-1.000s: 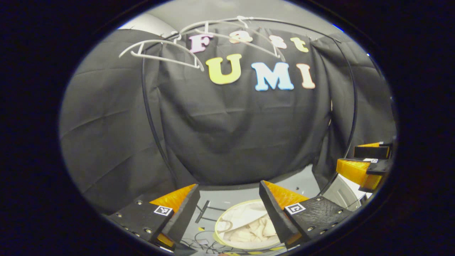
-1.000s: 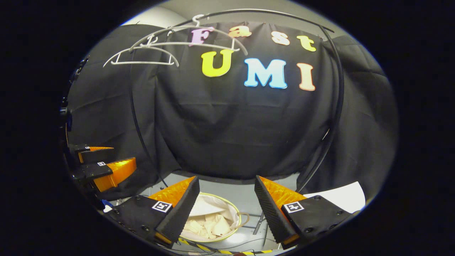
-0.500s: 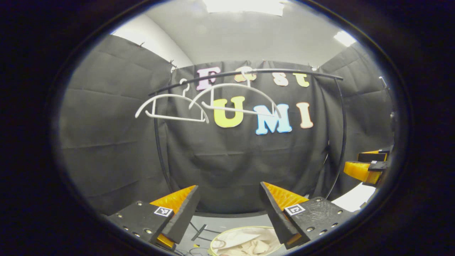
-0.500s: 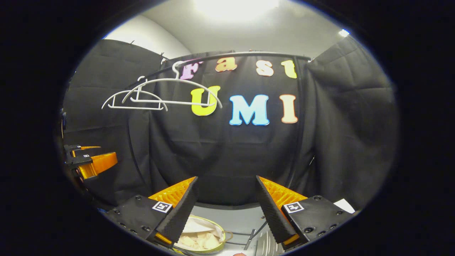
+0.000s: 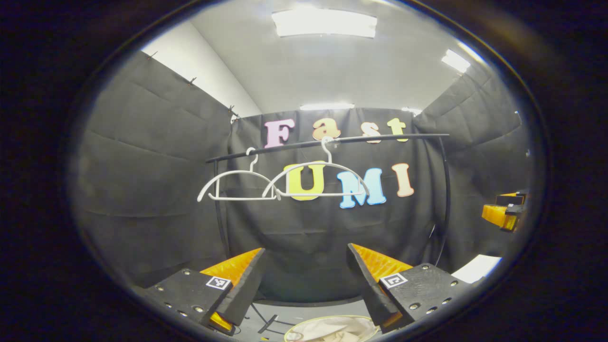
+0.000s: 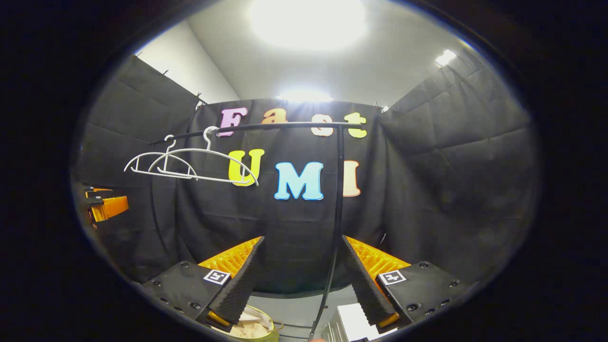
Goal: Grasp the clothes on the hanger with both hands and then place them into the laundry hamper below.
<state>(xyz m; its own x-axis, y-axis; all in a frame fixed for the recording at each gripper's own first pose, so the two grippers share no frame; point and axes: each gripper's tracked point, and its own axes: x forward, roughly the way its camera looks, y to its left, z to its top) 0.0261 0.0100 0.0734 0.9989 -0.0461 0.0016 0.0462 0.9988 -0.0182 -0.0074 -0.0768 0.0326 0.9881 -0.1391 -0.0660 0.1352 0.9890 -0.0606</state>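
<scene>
Two bare white hangers (image 5: 237,183) (image 5: 317,179) hang on the black rail (image 5: 380,137); in the right gripper view the hangers (image 6: 190,164) sit at upper left. Cream clothes lie in the round hamper (image 5: 332,328) on the floor, whose yellow-green rim (image 6: 259,327) peeks out below the right gripper's left finger. My left gripper (image 5: 304,280) is open with nothing between its fingers. My right gripper (image 6: 301,278) is open and empty too. Each gripper appears at the edge of the other's view: the right gripper (image 5: 503,213), the left gripper (image 6: 102,204).
The rail's black upright post (image 6: 336,213) runs down between the right gripper's fingers, farther off. A white sheet (image 5: 477,267) lies on the grey floor at the right. Black cloth walls close in the booth on three sides.
Both cameras have tilted upward: the hangers and rail dropped lower in view, the ceiling lights came in, and the hamper slid to the bottom edge. Both grippers stayed open.
</scene>
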